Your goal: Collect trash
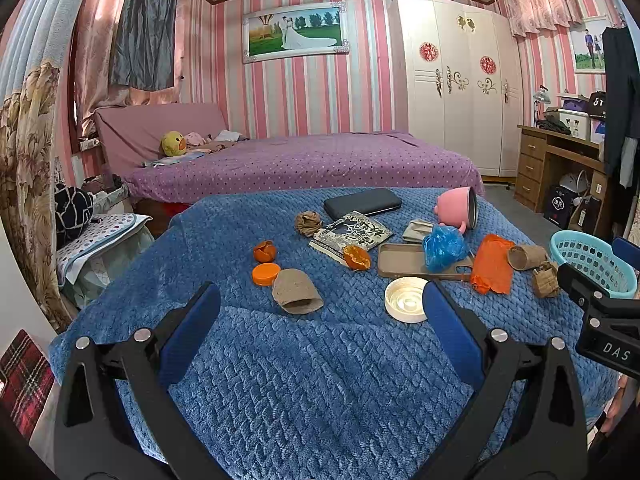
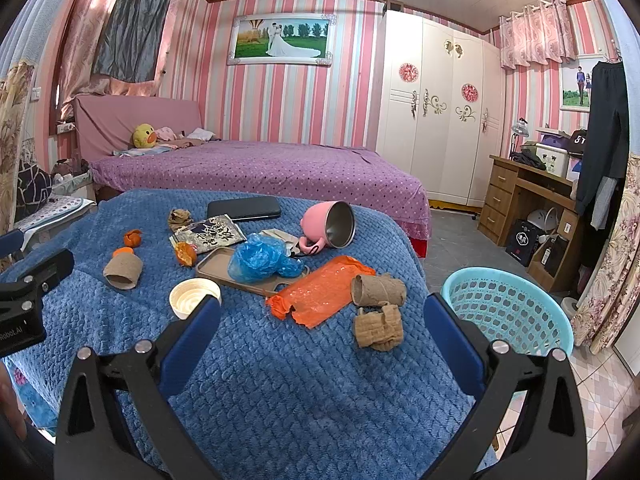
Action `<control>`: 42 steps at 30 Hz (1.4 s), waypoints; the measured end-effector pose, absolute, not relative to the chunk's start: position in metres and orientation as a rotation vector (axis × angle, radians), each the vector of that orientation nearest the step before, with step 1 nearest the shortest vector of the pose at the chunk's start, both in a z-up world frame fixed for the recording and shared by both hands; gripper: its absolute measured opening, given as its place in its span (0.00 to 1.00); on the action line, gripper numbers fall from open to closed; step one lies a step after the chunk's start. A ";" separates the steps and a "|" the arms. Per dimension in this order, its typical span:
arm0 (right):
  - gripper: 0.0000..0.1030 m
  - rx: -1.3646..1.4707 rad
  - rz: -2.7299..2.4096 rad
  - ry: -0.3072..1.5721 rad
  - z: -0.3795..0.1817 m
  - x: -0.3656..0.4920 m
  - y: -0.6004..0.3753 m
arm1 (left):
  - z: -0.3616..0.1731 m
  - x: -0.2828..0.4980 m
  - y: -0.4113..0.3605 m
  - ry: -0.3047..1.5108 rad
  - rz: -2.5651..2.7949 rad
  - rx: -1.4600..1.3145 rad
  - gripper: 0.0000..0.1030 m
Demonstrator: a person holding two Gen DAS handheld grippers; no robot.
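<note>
Trash lies scattered over a blue quilted blanket. Nearest the right gripper, a cardboard tube lies on its side, its long axis running roughly nine to three, open end toward nine o'clock; a crumpled brown paper wad touches it at six o'clock. A flat, glossy orange wrapper stretches diagonally from seven toward one o'clock beside them. A crinkled blue plastic bag sits on a tan phone case. A round white lid rests rim-up by the right gripper's left finger.

In the left view, a second cardboard tube, squashed, points its open end toward five o'clock, between the fingers of the left gripper. An orange cap and orange peel lie at eleven o'clock of it.

Both tongs stand wide apart, holding nothing.

A perforated turquoise basket stands at the blanket's right edge, at three o'clock. A pink mug lies tipped over farther back, and bare blanket lies open in front of both grippers.
</note>
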State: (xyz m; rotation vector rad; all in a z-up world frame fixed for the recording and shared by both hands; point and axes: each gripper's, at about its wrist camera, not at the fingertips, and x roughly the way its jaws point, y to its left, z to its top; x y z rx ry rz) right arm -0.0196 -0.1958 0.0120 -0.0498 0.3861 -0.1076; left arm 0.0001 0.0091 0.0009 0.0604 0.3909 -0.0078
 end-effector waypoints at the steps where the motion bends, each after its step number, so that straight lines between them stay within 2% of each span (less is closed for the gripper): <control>1: 0.96 -0.050 -0.108 0.386 0.012 -0.020 -0.196 | 0.001 0.000 0.009 0.391 -0.008 0.060 0.95; 42: 0.96 -0.063 -0.110 0.381 0.008 -0.023 -0.202 | 0.001 -0.006 0.018 0.395 0.002 0.064 0.95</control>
